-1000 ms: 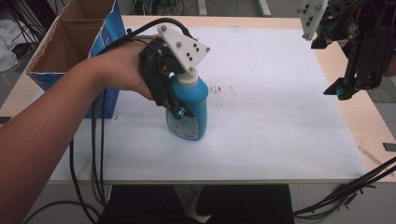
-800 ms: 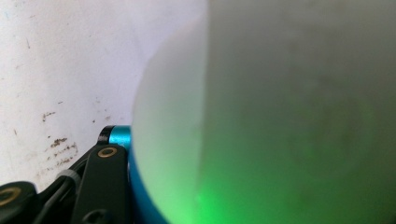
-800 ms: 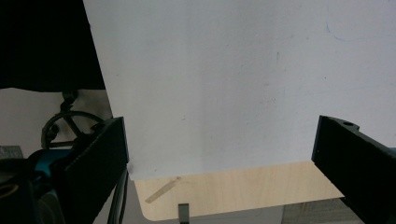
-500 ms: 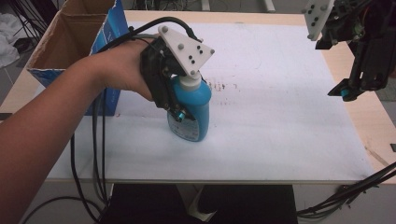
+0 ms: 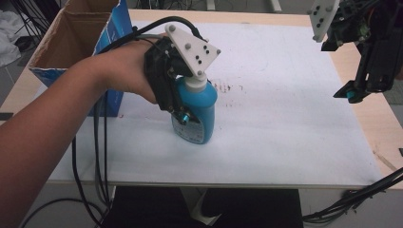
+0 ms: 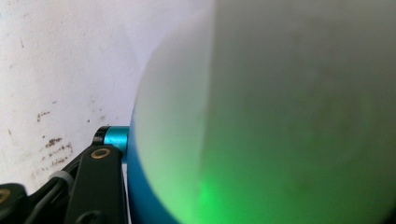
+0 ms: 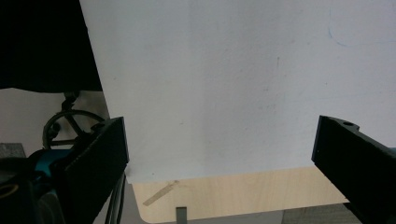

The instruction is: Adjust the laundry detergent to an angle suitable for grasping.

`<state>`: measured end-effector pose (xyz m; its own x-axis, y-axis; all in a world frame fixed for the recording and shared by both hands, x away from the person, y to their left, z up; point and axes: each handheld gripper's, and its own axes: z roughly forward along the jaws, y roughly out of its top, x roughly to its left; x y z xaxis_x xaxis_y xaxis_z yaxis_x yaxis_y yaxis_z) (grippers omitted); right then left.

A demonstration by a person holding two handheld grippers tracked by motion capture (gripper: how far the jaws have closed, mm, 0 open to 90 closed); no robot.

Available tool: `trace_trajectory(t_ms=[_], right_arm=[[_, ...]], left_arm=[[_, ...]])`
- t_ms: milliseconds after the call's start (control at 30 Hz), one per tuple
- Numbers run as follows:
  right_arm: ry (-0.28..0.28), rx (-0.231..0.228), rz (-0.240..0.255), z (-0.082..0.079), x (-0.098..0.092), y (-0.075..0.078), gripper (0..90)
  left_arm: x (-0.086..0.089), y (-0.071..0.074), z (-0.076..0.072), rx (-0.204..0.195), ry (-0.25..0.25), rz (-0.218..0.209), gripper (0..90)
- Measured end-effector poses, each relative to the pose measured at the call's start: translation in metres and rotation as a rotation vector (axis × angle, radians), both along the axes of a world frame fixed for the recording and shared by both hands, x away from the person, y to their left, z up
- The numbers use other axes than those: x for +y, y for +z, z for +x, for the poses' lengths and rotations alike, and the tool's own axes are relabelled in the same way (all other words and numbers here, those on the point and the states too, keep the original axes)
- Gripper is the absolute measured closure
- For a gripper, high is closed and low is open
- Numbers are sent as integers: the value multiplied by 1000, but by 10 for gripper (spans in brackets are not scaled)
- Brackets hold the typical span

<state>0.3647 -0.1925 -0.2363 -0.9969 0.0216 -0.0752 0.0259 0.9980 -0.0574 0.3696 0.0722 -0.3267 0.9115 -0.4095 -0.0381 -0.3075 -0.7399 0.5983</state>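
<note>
Your left hand-held gripper (image 5: pixel 187 111) points down from your outstretched forearm, its jaws just easing apart, while your right hand-held gripper (image 5: pixel 354 92) hangs raised, jaws wide.

A blue plastic bottle (image 5: pixel 197 111) with a white cap (image 5: pixel 194 84) stands upright on the white sheet that covers the table (image 5: pixel 285 137), left of the middle and nearer the front edge than the back. Its body is broad and rounded at the shoulders, and a round pale label with fine print sits low on the face turned toward the front. In the left gripper view the bottle (image 6: pixel 140 186) is a blurred pale curve with a blue edge (too close to read any detail), so the cap may be a pump top, though that cannot be told.
</note>
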Motion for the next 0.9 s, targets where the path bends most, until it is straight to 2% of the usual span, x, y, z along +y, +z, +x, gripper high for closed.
trace_trajectory(t_ms=[267,500,700,900], right_arm=[[2,-1,4,1,-1,0,31],[10,-4,9,1,0,0,31],[16,-2,10,1,1,0,31],[21,-4,12,1,3,0,30]], left_arm=[[5,4,0,4,30,0,353],[6,7,-2,5,52,22,304],[11,12,-4,-27,92,23,252],[15,17,-5,-56,124,51,200]])
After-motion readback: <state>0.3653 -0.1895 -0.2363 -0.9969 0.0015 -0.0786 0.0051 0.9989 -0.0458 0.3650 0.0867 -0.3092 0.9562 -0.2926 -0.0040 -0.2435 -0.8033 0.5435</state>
